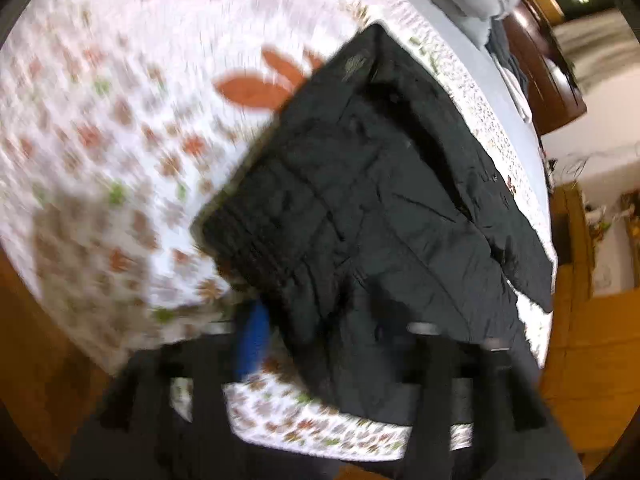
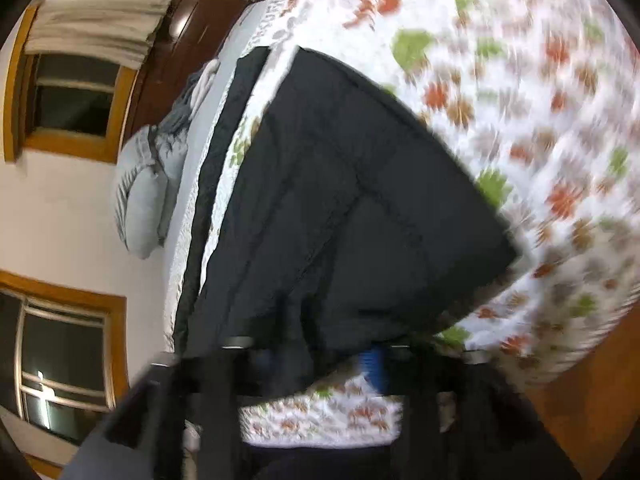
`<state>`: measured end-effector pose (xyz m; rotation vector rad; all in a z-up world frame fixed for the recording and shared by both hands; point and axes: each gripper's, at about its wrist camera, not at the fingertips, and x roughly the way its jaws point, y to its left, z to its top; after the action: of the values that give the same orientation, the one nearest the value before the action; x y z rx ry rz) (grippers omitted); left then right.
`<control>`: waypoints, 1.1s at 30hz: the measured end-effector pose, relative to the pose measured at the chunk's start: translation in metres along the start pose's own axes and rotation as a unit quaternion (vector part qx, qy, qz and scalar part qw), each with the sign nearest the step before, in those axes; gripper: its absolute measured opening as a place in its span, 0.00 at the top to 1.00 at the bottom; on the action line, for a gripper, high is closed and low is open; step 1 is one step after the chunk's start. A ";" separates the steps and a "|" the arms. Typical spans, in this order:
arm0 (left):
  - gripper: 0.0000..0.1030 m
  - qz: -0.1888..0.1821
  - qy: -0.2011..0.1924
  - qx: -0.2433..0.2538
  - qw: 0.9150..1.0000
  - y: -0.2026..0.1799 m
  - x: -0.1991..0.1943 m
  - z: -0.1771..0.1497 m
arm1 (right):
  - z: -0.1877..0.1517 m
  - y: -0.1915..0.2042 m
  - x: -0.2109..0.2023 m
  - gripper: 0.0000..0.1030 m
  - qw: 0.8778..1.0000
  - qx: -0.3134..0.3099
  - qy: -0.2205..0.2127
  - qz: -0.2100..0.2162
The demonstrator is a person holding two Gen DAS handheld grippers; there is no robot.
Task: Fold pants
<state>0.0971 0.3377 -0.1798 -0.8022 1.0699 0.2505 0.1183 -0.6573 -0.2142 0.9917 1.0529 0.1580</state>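
Black pants [image 1: 380,200] lie folded into a broad slab on a white bedspread with a floral print [image 1: 120,120], close to the bed's near edge. In the left wrist view my left gripper [image 1: 340,340] stands open at the pants' near corner, its blue pad [image 1: 252,340] just off the waistband side. The right wrist view shows the same pants [image 2: 340,200] from the other side. My right gripper [image 2: 316,364] has its jaws partly apart, with the fabric's near edge loose between them and one blue pad [image 2: 372,368] showing. Both views are motion-blurred.
A grey pillow [image 2: 140,196] and a dark wooden headboard [image 1: 540,60] are at the bed's far end. A narrow dark strip of cloth [image 2: 224,140] lies beside the pants. The bed's edge drops to a wooden floor [image 2: 580,380]. Wood-framed windows [image 2: 68,96] are in the wall.
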 end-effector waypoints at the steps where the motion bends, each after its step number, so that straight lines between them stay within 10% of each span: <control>1: 0.16 0.016 -0.017 0.012 1.000 -0.002 -0.010 0.002 | 0.004 0.006 -0.017 0.38 0.999 -0.016 -0.012 -0.027; 6: 0.11 0.039 -0.078 0.098 0.991 -0.032 -0.049 0.053 | 0.043 0.038 -0.089 0.32 0.982 -0.067 -0.098 -0.148; 9: 0.03 0.000 -0.071 0.120 0.990 -0.056 -0.034 0.099 | 0.069 0.077 -0.079 0.19 0.985 -0.089 -0.087 -0.117; 12: 0.03 -0.048 -0.014 0.111 0.993 -0.081 0.021 0.163 | 0.101 0.125 -0.032 0.17 0.990 -0.110 -0.051 -0.075; 19: 0.03 -0.035 0.045 0.128 0.990 -0.109 0.120 0.236 | 0.170 0.192 0.093 0.16 0.991 -0.127 0.020 -0.040; 33: 0.05 -0.013 0.080 0.181 0.980 -0.126 0.181 0.261 | 0.310 0.260 0.232 0.10 0.961 -0.239 0.087 -0.112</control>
<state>0.4321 0.3969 -0.2150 -0.5132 1.2115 -0.0349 0.5684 -0.5693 -0.1327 0.4235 1.2064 0.3002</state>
